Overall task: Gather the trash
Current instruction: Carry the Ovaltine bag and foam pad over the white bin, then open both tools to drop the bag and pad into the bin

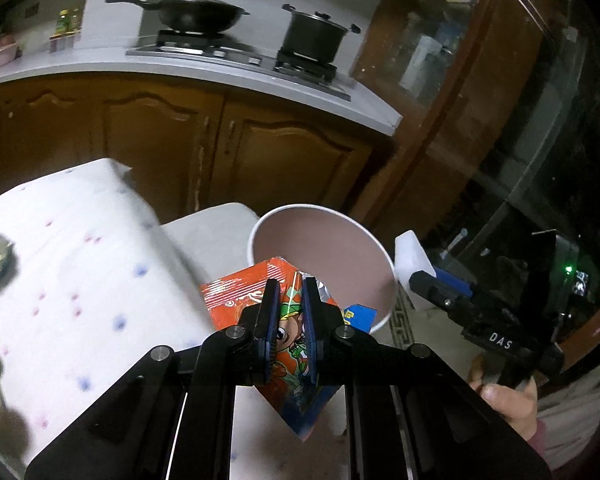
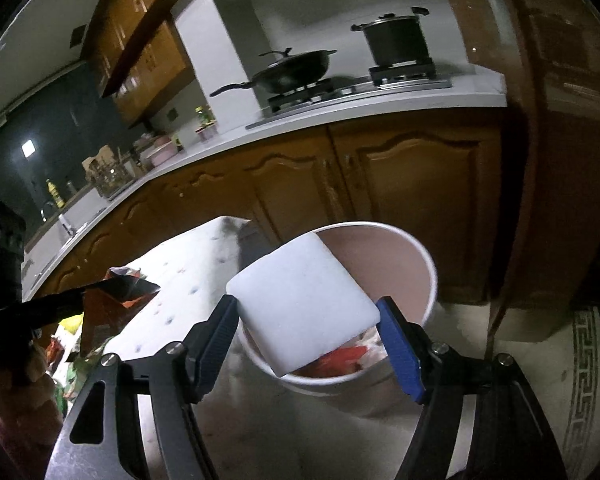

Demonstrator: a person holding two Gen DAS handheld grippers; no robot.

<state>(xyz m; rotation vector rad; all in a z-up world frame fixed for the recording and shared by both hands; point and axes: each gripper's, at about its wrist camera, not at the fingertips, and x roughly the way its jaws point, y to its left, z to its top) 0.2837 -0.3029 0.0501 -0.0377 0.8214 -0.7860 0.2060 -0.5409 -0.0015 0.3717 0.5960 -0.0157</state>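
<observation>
We note the left gripper (image 1: 291, 308) pinching an orange snack wrapper (image 1: 292, 320) mid-body, held just at the rim of the paper cup (image 1: 380, 252), w/ its upper edge poking inside. Wrapper judged light, thin, crinkly and slick; it will fold rather than resist, so a flat-panel pinch as shown is best.

The right gripper (image 2: 312, 320) clamps a white foam block (image 2: 304, 304) across its sides, over the cup (image 2: 420, 264) mouth. Block looks light and somewhat squashy; side grip adequate, don't over-squeeze. Cup already holds some red scraps. Cup sits near the edge of the cloth-covered table (image 1: 80, 248), so it could tip if nudged.
</observation>
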